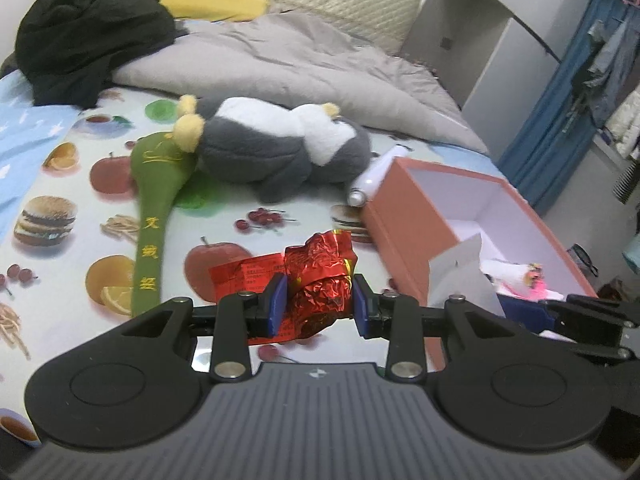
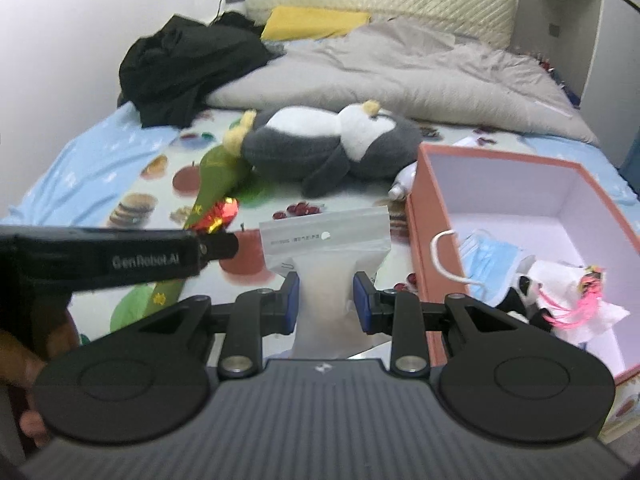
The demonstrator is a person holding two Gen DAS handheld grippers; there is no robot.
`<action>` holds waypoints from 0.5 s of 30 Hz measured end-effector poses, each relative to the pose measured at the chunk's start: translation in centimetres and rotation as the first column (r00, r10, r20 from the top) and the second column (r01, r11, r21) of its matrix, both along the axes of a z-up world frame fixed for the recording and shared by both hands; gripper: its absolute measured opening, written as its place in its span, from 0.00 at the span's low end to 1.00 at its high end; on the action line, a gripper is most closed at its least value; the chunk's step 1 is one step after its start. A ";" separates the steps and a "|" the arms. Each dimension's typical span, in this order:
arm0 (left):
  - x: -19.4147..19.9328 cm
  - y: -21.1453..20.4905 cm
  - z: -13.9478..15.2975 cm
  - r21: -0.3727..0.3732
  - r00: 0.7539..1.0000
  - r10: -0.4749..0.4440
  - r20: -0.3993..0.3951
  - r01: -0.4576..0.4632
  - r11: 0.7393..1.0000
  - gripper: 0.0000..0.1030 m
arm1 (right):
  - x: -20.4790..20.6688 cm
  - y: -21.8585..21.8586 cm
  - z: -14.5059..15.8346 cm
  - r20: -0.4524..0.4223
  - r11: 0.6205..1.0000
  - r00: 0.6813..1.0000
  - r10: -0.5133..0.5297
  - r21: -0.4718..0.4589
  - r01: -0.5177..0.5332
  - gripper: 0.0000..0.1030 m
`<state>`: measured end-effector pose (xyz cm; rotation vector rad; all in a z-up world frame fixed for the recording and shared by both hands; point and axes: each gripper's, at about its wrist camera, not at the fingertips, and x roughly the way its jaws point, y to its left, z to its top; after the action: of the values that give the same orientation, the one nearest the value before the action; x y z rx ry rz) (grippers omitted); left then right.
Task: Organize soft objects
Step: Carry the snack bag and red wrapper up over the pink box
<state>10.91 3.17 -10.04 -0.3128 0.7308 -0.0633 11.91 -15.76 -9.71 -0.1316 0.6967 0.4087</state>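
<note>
My left gripper is shut on a crumpled red foil packet, held above the fruit-print bedsheet. My right gripper is shut on a clear zip bag of white material, held upright left of the orange box. The box is open and holds a blue face mask and a small black-and-white toy with pink strands. The left gripper's body and the red packet show in the right wrist view.
A grey-and-white plush penguin and a green fabric mallet lie mid-bed. A white tube rests by the box. A grey duvet, black clothes and a yellow cloth lie near the headboard.
</note>
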 end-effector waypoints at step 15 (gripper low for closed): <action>-1.5 -7.9 5.1 -0.013 0.980 -0.188 0.065 0.189 0.982 0.38 | -3.8 -7.3 4.0 0.060 0.983 0.983 -0.175 0.059 0.171 0.32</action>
<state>9.45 -4.72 -4.93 -0.2574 0.6959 -0.2591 8.06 -23.05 -5.69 -0.0327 0.6267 0.2548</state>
